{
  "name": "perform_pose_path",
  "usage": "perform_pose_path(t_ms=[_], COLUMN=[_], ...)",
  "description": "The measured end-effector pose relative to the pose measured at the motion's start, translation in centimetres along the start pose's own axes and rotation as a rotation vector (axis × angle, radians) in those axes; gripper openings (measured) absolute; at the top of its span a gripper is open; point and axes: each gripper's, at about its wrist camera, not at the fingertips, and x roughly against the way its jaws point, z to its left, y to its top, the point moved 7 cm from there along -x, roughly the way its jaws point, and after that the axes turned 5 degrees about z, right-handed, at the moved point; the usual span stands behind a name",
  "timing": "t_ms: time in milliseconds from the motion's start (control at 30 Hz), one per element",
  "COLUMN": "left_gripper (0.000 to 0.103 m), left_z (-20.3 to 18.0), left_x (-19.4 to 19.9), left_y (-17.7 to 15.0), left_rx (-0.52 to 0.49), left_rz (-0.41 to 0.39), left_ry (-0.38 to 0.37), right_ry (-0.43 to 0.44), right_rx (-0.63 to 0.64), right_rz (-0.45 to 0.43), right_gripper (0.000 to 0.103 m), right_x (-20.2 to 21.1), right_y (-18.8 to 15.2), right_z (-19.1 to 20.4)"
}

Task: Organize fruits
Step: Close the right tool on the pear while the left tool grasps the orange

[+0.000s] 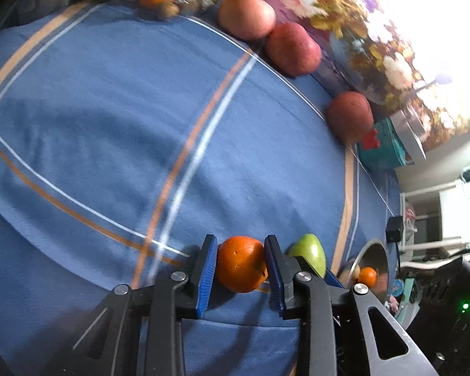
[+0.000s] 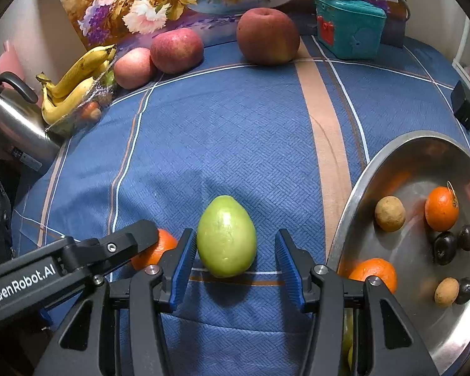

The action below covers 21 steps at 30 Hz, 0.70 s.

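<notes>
My left gripper (image 1: 241, 244) is shut on an orange (image 1: 239, 264) that rests on the blue checked cloth (image 1: 109, 125); both blue pads press its sides. In the right wrist view that orange (image 2: 166, 244) shows partly behind the left gripper's black finger (image 2: 138, 235). A green, egg-shaped fruit (image 2: 226, 236) lies just to its right, between the fingers of my open right gripper (image 2: 235, 233); the right pad (image 2: 286, 266) stands clear of it. The same green fruit (image 1: 310, 250) peeks out behind the left gripper. A steel bowl (image 2: 360, 188) at the right holds oranges and small brown and dark fruits.
Three red apples (image 2: 268, 36) (image 2: 176, 50) (image 2: 133, 67) line the back of the cloth. Bananas (image 2: 75, 84) lie on a clear tray at the back left beside a steel kettle (image 2: 12, 125). A teal box (image 2: 349, 28) and a black adapter (image 2: 465, 105) sit at the back right, before a flower painting (image 2: 159, 0).
</notes>
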Motion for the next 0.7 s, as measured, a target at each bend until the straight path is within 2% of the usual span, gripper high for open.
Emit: perform_pose_path(t_ms=[167, 333, 400, 433, 467, 600, 700], left_gripper=[0.033, 0.034, 0.035, 0.036, 0.036, 0.047, 0.048], left_z=[2.3, 3.4, 3.4, 3.4, 3.3, 3.1, 3.0], left_x=[1.8, 2.0, 2.0, 2.0, 2.0, 1.7, 1.4], left_y=[1.3, 1.8, 1.8, 1.9, 1.9, 1.7, 1.7], left_rx=[0.042, 0.073, 0.074, 0.074, 0.072, 0.070, 0.069], left_rz=[-0.057, -0.059, -0.059, -0.058, -0.058, -0.047, -0.041], left_ry=[0.047, 0.044, 0.046, 0.046, 0.048, 0.061, 0.060], right_ry=[0.002, -0.001, 0.009, 0.023, 0.026, 0.012, 0.015], right_rx=[0.002, 0.000, 0.001, -0.001, 0.000, 0.015, 0.011], right_rz=[0.002, 0.004, 0.003, 0.002, 0.001, 0.002, 0.004], right_gripper=[0.054, 0.053, 0.047, 0.041, 0.041, 0.041, 0.041], right_x=[-0.2, -0.5, -0.6, -0.5, -0.5, -0.5, -0.6], right_y=[-0.1, -0.3, -0.3, -0.3, -0.3, -0.3, -0.3], right_z=[0.1, 0.3, 0.5, 0.7, 0.8, 0.9, 0.9])
